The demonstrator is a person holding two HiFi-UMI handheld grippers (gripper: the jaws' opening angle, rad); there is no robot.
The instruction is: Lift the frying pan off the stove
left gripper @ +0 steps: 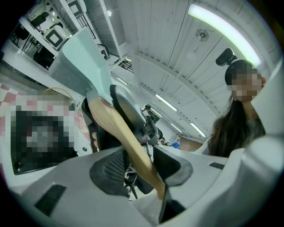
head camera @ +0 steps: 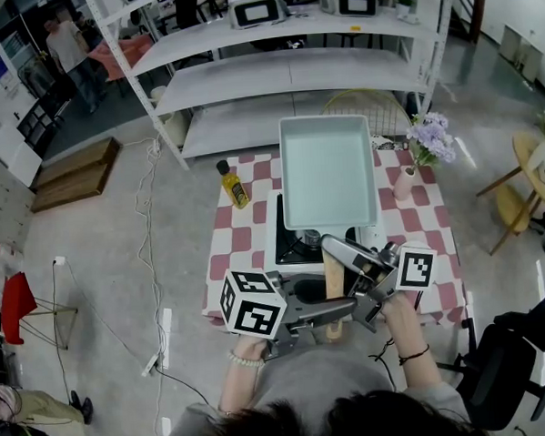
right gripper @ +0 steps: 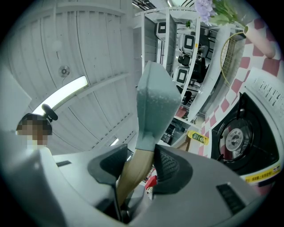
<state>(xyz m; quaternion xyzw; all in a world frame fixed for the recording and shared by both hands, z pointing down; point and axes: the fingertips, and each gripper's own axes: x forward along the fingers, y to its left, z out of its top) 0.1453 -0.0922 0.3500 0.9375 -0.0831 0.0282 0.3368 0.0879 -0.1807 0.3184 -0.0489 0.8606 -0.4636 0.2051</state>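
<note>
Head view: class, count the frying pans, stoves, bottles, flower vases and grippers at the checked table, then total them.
frying pan: 1
stove: 1
bottle: 1
flower vase: 1
grippers: 2, left gripper and right gripper
Total: 6

Head view: set high above the table [head camera: 242,237], facing steeply down, with the stove [head camera: 288,248] near frame centre. Left gripper view: very close behind its own jaws, angled up toward the ceiling [left gripper: 177,57]. Right gripper view: likewise close and tilted upward, stove at lower right. All three views share the frying pan [head camera: 327,169] and its wooden handle [head camera: 333,282].
</note>
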